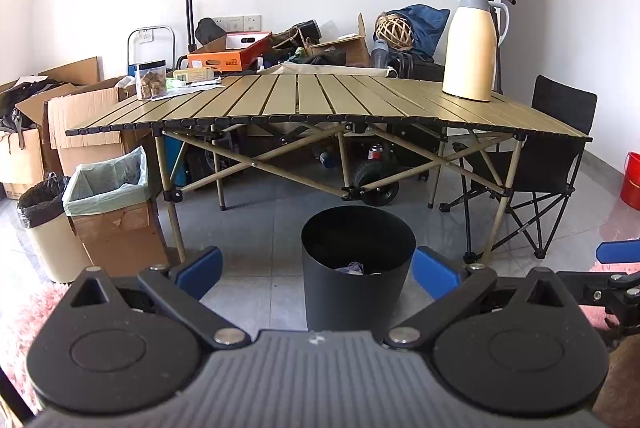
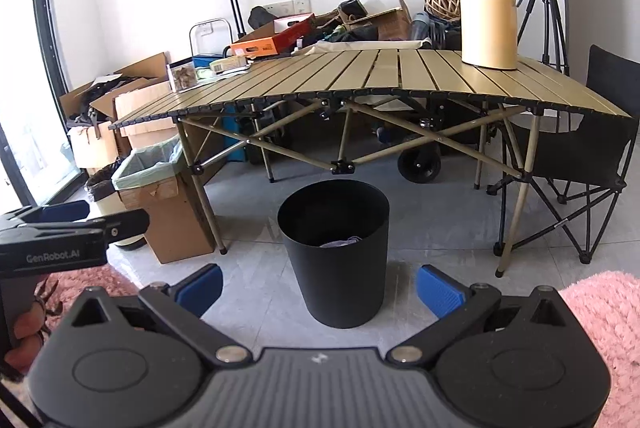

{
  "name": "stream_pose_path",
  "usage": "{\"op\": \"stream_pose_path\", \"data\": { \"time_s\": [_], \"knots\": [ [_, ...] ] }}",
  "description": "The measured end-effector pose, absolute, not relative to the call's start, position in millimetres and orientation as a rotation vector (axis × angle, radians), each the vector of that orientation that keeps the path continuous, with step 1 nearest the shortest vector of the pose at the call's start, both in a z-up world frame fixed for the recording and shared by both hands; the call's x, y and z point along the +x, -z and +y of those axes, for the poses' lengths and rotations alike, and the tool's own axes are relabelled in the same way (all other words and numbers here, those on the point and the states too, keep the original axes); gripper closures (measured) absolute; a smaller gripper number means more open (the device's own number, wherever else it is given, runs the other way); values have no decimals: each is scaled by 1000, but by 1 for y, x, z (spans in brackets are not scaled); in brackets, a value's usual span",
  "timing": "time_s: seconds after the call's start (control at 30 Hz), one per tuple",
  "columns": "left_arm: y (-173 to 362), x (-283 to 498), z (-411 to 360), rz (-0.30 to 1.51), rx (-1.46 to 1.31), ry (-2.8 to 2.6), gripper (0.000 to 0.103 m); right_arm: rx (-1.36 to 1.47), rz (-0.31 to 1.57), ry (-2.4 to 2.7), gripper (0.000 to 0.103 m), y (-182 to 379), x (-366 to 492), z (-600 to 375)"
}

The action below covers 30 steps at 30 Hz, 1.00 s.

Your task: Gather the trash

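The slatted folding bench (image 1: 320,96) spans the middle of both views, its near edge running across the frame just above centre. Its top is mostly bare: a cream thermos jug (image 1: 474,44) stands at the upper right, and a clear jar of brown pieces (image 1: 151,79) sits at the far left end beside some papers. That bareness suggests little or nothing is left up there to gather.

Below the bench edge, in the lower centre of both frames, a black round bin (image 1: 357,272) stands on the grey tiled floor, in front of the bench rather than under it, where either hand can reach it from above. Crumpled pale trash (image 1: 352,267) lies low inside, partly hidden by the near wall, so at least one piece seems already collected. At the lower left, a cardboard box lined with a green bag (image 1: 108,188) and a cream bin with a black liner (image 1: 40,204) stand just beside the bench leg. A pink rug (image 2: 600,308) fills the lower corners.

The left gripper (image 1: 316,268) is held level, aimed forward with the black bin framed between its blue pads, spread wide and carrying nothing. The right gripper (image 2: 319,286) sits in a near-identical pose, also wide and empty, the bin centred ahead. In the right view the left gripper shows at the left edge, close alongside. Both appear poised between picks, with no loose trash plainly in sight.
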<state>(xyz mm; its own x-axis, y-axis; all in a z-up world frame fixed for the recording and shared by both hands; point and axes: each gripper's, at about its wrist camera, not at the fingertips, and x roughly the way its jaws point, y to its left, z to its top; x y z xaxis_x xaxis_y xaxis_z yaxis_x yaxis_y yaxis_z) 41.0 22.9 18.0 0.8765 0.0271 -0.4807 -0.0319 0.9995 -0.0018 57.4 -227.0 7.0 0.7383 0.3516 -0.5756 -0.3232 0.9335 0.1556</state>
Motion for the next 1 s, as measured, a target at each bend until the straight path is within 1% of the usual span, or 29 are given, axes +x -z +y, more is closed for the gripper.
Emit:
{"op": "stream_pose_path", "data": {
  "time_s": [0.53,1.0],
  "knots": [
    [-11,89,34,549,-34,-9,0,19,692,-349,0,-9,107,-211],
    [-6,101,38,567,-42,-3,0,7,715,-343,0,-7,122,-205]
  ]
}}
